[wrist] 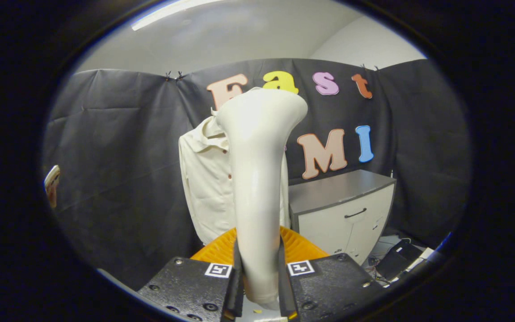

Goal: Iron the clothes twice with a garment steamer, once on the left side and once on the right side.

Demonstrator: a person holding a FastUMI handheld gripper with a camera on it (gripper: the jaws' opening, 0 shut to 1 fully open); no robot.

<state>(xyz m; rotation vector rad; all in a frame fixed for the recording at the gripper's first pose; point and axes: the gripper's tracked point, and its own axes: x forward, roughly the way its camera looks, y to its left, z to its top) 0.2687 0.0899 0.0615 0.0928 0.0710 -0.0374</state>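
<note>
Tongs (257,286) level and pointing straight ahead, pressed in from both sides on the handle of a glossy cream-white plastic garment steamer (257,179). Both fingers (236,286) flat against that handle, left and right. Steamer standing upright from the grip, rising toward 12 o'clock and flaring into a wide head at the top, tipped slightly toward 1 o'clock. Directly beyond it, a cream button-front shirt with a collar (206,188), hanging upright against the black cloth wall (114,156); shirt's left half showing at 10 o'clock of the handle, its right half mostly hidden behind the steamer. Gap between steamer head and shirt: cannot tell. Ribbed orange plastic piece (300,246) just past the fingers, low on both sides of the handle. Grey-topped white cabinet with a dark drawer handle (347,210) at 3 o'clock of the steamer.
</note>
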